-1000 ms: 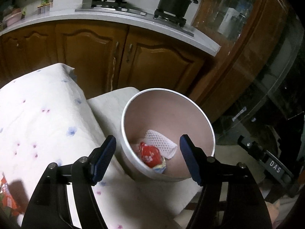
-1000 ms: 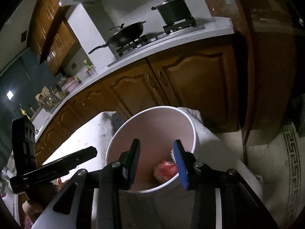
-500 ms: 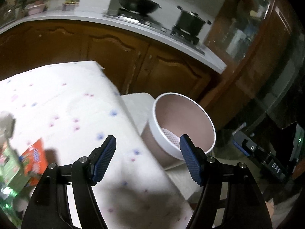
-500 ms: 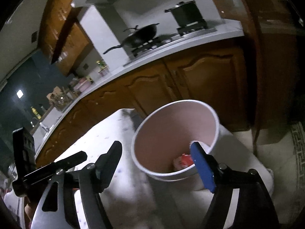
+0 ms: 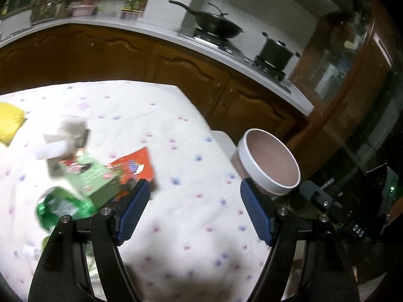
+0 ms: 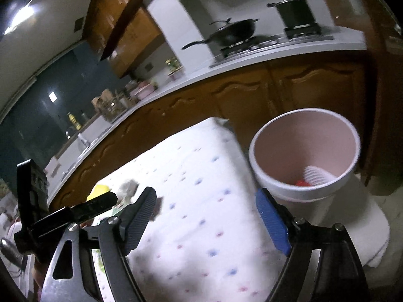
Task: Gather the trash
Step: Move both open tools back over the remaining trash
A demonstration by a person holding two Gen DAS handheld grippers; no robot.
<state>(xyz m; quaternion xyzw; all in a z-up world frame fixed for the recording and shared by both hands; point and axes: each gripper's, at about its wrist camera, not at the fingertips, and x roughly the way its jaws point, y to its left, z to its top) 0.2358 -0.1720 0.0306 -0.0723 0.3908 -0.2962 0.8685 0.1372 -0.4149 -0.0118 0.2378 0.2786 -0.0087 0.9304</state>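
Jaws on both grippers, left [image 5: 195, 210] & right [image 6: 206, 220], just opened wide, empty; 1 bin [image 6: 289, 191], 1 green bottle [image 5: 59, 207].

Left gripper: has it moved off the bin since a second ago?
Yes. The left gripper has swung left, away from the bin, which now sits right of its open, empty jaws, toward the trash on the table.

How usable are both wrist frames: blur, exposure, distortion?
Left wrist: motion blur smears the green box and green bottle; the tablecloth is blown out to near-white, while the room at right is dim. Right wrist: softer blur on the bin rim; window side dark. Both: strong fisheye bending of the counter, black corners.
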